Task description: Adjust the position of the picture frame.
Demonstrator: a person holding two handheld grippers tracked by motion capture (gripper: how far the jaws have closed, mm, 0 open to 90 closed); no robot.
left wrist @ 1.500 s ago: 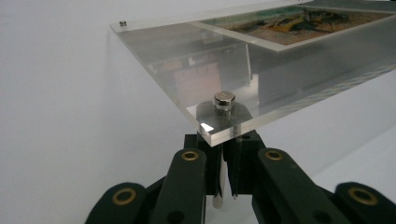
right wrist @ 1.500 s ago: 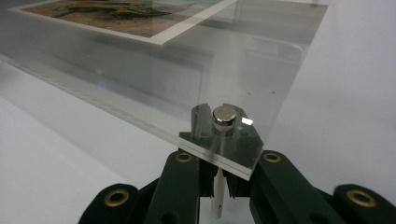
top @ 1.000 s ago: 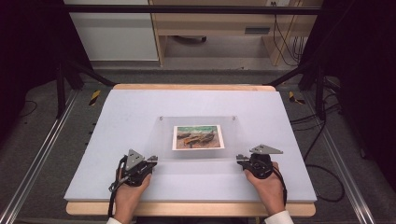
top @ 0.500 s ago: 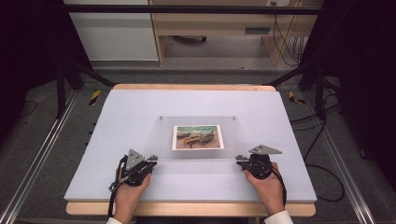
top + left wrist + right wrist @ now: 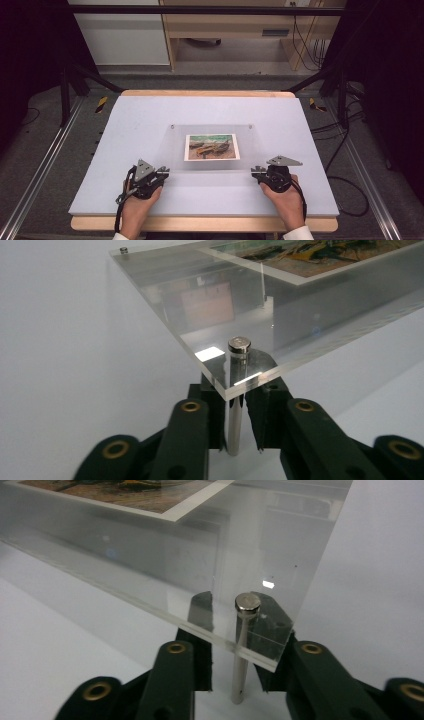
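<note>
High view sets both hands at the bench's (image 5: pixel 125 125) near edge, the left claw (image 5: pixel 163 173) at the near left corner of a clear acrylic frame (image 5: pixel 255 145) and the right claw (image 5: pixel 256 172) at its near right corner. That frame lies mid-bench with a printed picture (image 5: pixel 212 146) in it.

Left gripper view adds what the overhead hides: a metal standoff pin (image 5: pixel 236 390) runs through the frame's corner and stands between narrowly parted pads, a slim gap showing on each side. The jaws have just been opening.

Right gripper view shows the same at its corner: its pin (image 5: pixel 243 650) sits between loosened pads, apart from both, the jaws likewise just opening. Beyond, the picture's white border appears through the acrylic.
</note>
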